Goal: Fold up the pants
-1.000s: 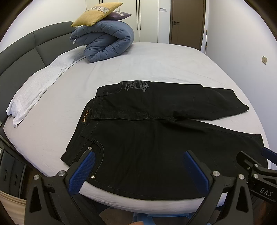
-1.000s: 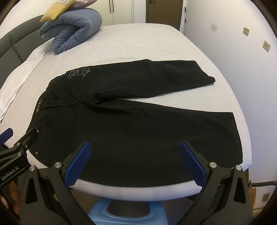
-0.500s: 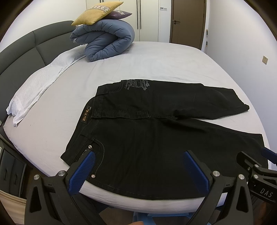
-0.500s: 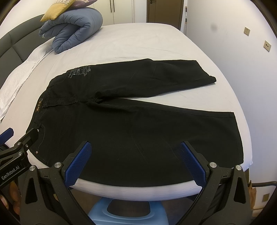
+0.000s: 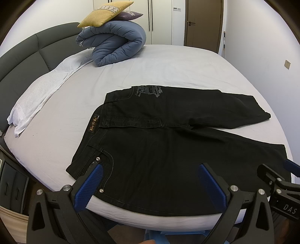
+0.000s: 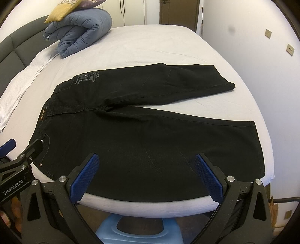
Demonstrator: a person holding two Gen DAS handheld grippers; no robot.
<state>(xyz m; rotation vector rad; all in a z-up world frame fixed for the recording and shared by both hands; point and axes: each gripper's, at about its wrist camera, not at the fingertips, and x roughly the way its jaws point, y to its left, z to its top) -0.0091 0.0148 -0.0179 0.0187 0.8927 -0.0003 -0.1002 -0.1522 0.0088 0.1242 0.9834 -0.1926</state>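
Note:
Black pants (image 5: 168,142) (image 6: 142,127) lie flat on the bed, waistband to the left, both legs spread toward the right. The near leg reaches the bed's front edge. My left gripper (image 5: 150,169) hovers open over the near hip and pocket area, blue pads wide apart, nothing between them. My right gripper (image 6: 146,159) stands open above the near leg's lower edge, also holding nothing. Each gripper shows at the edge of the other's view.
The bed (image 5: 168,63) has a light grey sheet. A rolled blue duvet (image 5: 114,43) with a yellow cushion (image 5: 106,13) sits at the far left, and a white towel (image 5: 43,90) lies along the dark headboard. A blue stool (image 6: 138,230) stands below the bed's front edge.
Both grippers have crept slightly forward and down toward the pants. The pants have not moved.

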